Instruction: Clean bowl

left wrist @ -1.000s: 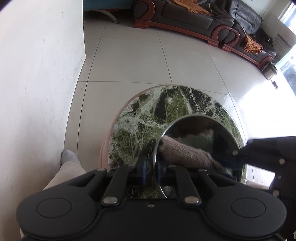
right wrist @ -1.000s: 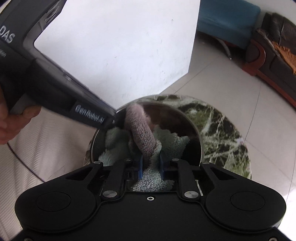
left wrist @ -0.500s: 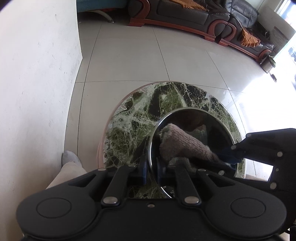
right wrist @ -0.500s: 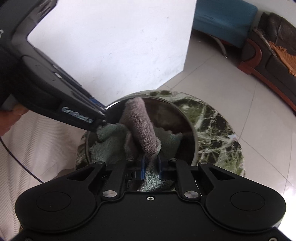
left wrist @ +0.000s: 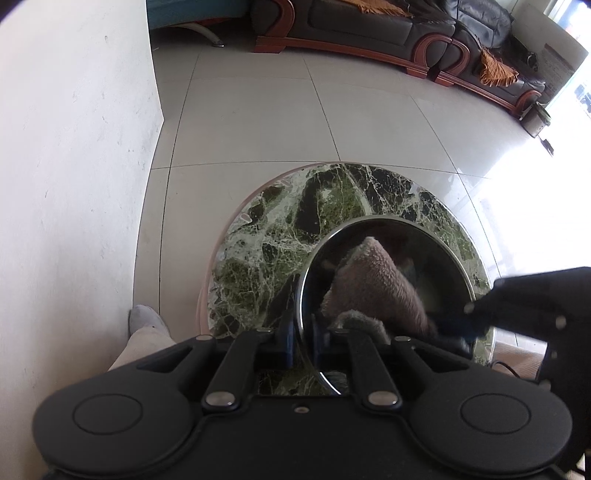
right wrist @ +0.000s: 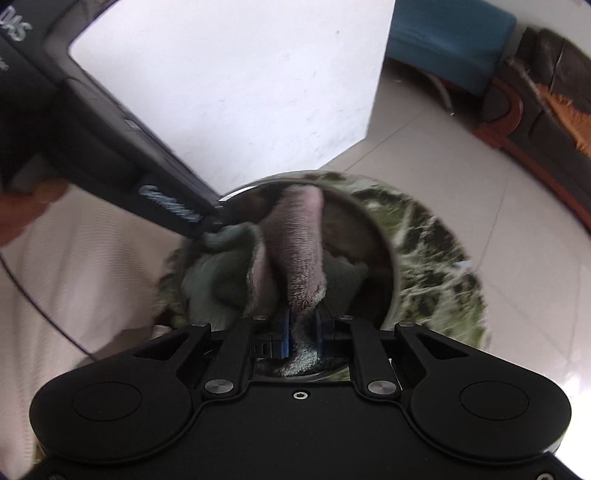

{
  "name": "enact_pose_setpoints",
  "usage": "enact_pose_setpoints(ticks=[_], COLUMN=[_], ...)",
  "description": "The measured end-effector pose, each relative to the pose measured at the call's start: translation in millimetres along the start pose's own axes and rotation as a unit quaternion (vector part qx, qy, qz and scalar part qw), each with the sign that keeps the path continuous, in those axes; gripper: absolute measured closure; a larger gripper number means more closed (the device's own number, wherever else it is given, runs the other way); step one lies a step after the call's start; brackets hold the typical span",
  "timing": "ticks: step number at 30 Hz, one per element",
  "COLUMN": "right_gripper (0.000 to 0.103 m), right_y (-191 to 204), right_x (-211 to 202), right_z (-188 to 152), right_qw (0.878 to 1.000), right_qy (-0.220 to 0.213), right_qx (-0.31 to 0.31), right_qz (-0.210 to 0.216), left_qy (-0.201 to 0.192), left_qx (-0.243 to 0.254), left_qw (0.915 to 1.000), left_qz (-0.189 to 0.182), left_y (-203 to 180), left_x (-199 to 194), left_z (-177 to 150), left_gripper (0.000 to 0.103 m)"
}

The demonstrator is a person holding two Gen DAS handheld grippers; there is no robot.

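A shiny steel bowl [left wrist: 447, 243] stands on a round green marble table [left wrist: 280, 243]. My left gripper [left wrist: 303, 339] is shut on the bowl's near left rim, one blue pad inside and one outside. A pinkish-grey towel [left wrist: 376, 288] lies inside the bowl. In the right wrist view the towel [right wrist: 295, 236] rises through the bowl [right wrist: 388, 258], and my right gripper [right wrist: 302, 334] is shut on its lower end. The right gripper [left wrist: 458, 326] reaches into the bowl from the right in the left wrist view. The left gripper's body [right wrist: 110, 155] comes in from the upper left, held by a hand [right wrist: 26, 199].
A white wall [left wrist: 74, 166] stands left of the table, tiled floor [left wrist: 280, 122] beyond it. A dark leather sofa with wooden trim [left wrist: 388, 29] and a teal seat [right wrist: 450, 37] line the far side. A person's socked foot [left wrist: 147, 321] rests by the table's left. A thin cable [right wrist: 40, 310] crosses cream fabric.
The right gripper has dragged the towel around inside the bowl, so its folded end now stands more upright. The left gripper keeps its hold on the rim.
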State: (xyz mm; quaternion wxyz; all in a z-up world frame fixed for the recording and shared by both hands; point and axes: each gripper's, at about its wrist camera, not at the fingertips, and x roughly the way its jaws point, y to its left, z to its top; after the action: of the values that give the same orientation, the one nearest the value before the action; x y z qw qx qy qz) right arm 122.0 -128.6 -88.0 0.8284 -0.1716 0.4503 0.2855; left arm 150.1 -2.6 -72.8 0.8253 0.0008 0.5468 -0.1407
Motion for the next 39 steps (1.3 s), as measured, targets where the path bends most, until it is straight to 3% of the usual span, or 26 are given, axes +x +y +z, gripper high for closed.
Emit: enact_pose_setpoints(ticks=[7, 10, 17, 23, 28, 36, 39], right_gripper=[0.090, 0.090, 0.090, 0.090, 0.091, 0.090, 0.091], right_y=[-17, -24, 3, -8, -20, -1, 3], right_x=[9, 4, -3, 5, 2, -3, 0], right_z=[16, 11, 2, 21, 13, 7, 17], right_qw=[0.998, 0.999, 1.000, 0.999, 0.999, 1.000, 1.000], right_qy=[-0.016, -0.009, 0.011, -0.013, -0.002, 0.017, 0.002], right_qx=[-0.011, 0.008, -0.003, -0.003, 0.008, 0.013, -0.008], right_qz=[-0.055, -0.048, -0.009, -0.030, -0.047, -0.001, -0.012], left_qy=[0.006, 0.007, 0.009, 0.008, 0.003, 0.007, 0.009], left_qx=[0.009, 0.006, 0.008, 0.010, 0.002, 0.012, 0.013], left_qw=[0.9999, 1.0000, 0.9999, 0.9999, 0.9999, 0.9998, 0.9998], left_qz=[0.001, -0.003, -0.011, -0.010, -0.012, -0.013, -0.010], left_y=[-2, -3, 0, 0, -1, 0, -1], left_x=[2, 4, 7, 4, 5, 5, 6], left_z=[1, 2, 1, 4, 3, 1, 2], left_gripper=[0.094, 0.094, 0.094, 0.094, 0.094, 0.094, 0.094])
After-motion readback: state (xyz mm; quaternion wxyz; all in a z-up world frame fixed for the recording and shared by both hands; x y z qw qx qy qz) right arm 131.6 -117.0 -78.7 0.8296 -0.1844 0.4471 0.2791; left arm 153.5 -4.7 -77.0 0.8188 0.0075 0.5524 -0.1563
